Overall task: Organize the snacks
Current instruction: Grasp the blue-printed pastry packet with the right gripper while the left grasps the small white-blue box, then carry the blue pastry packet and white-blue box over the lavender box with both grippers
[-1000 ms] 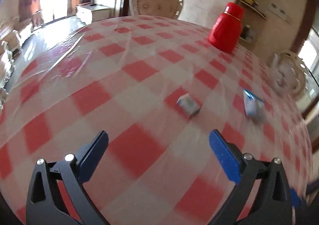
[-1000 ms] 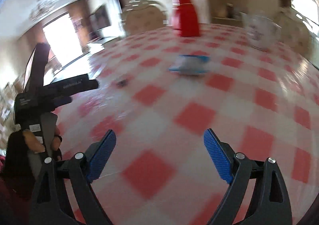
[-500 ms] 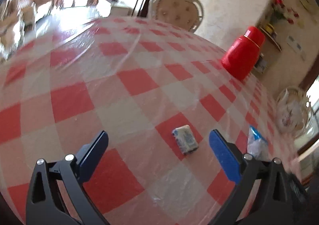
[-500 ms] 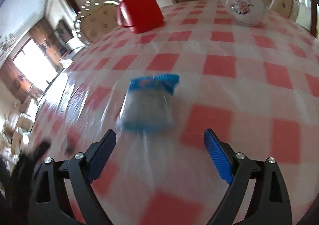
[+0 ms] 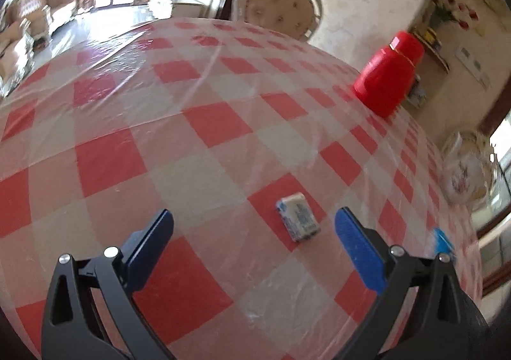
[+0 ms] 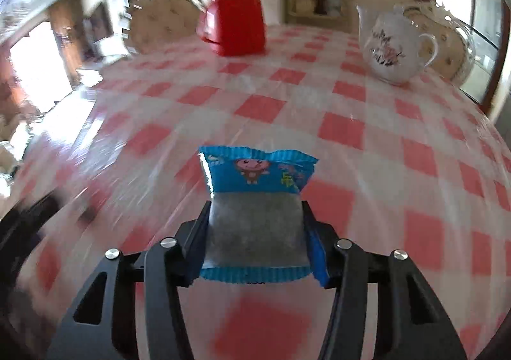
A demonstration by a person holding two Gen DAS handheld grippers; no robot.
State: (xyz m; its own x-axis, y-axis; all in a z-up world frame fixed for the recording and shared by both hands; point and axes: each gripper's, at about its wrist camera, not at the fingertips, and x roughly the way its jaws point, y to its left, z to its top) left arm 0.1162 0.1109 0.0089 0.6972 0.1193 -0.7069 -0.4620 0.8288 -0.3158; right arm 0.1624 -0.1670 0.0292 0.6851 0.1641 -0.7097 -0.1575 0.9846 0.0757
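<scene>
My right gripper (image 6: 255,225) is shut on a blue snack packet (image 6: 255,200) with a cartoon figure and a clear window, gripping it by its sides just above the checked tablecloth. A corner of that packet shows at the right edge of the left wrist view (image 5: 442,240). My left gripper (image 5: 252,232) is open and empty above the table. A small white and blue wrapped snack (image 5: 298,216) lies on a red square just ahead, nearer the right finger.
A red thermos jug (image 5: 388,79) (image 6: 234,24) stands at the far side of the round table (image 5: 127,136). A white flowered teapot (image 6: 391,47) (image 5: 461,174) stands at the right. A cushioned chair (image 5: 282,13) is behind the table.
My right gripper has moved up to the blue packet and shut on it. My left gripper has moved closer to the small white snack, which now lies between its fingers' line.
</scene>
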